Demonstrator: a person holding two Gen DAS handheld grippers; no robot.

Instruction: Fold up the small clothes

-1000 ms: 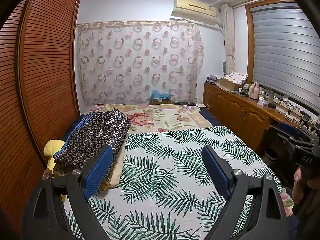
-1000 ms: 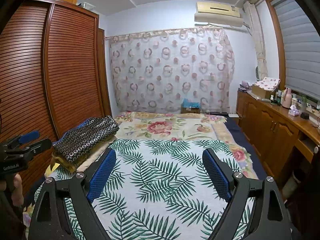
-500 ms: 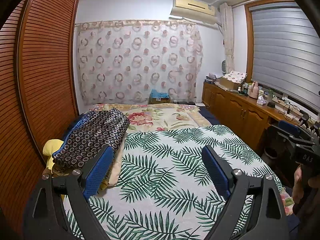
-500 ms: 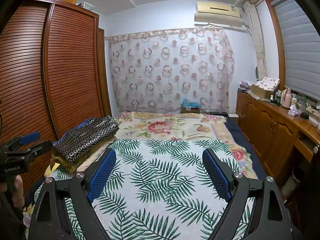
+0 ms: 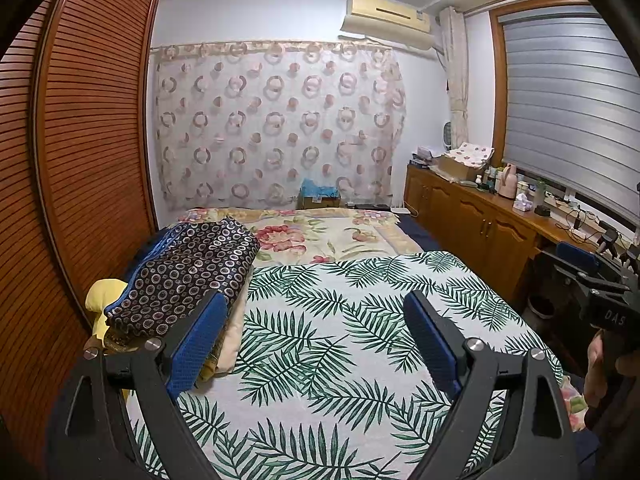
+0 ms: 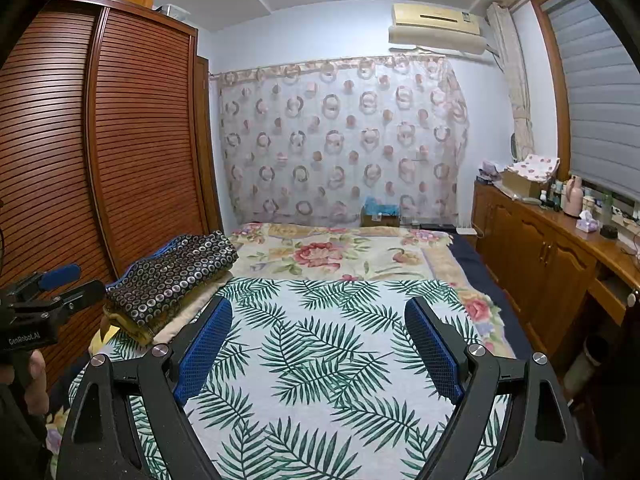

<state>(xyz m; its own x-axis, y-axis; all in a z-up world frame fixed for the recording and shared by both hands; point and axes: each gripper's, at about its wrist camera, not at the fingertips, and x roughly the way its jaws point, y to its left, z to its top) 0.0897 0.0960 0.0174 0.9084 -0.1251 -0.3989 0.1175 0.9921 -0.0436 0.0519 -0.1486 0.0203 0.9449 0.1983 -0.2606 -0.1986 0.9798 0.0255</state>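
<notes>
Left gripper [image 5: 314, 316] wide open, nothing between blue pads [image 5: 196, 344], hovering over palm-leaf sheet [image 5: 340, 344] on bed. Right gripper [image 6: 318, 322] likewise spread wide and empty above same sheet, blue pads [image 6: 434, 348] clear of fabric. Seen also from the opposite cameras: right gripper at far right edge of left view, held in a hand [image 5: 600, 372]; left gripper at far left edge of right view, hand [image 6: 30, 376] below it.

Folded clothes: dark garment with ring pattern [image 5: 184, 276], stacked on top of a pile at left side of bed, blue-edged layer under it, cream and yellow fabric [image 5: 102, 296] beneath. Pile just beyond left gripper's left finger, partly hidden by that finger in left view. Not touched by either gripper.

Farther back: floral bedspread [image 5: 320, 236] under leaf sheet, reaching to far end. Louvered wooden wardrobe [image 6: 140, 140] tight along left side. Ring-print curtain [image 5: 276, 124] across far wall, small box with blue item [image 5: 318, 196] at its foot. Air conditioner [image 5: 386, 20] high on wall. Wooden cabinet [image 6: 540, 256] along right, cluttered with bottles, tissue box, cardboard box. Window blind [image 5: 568, 104] above it.
</notes>
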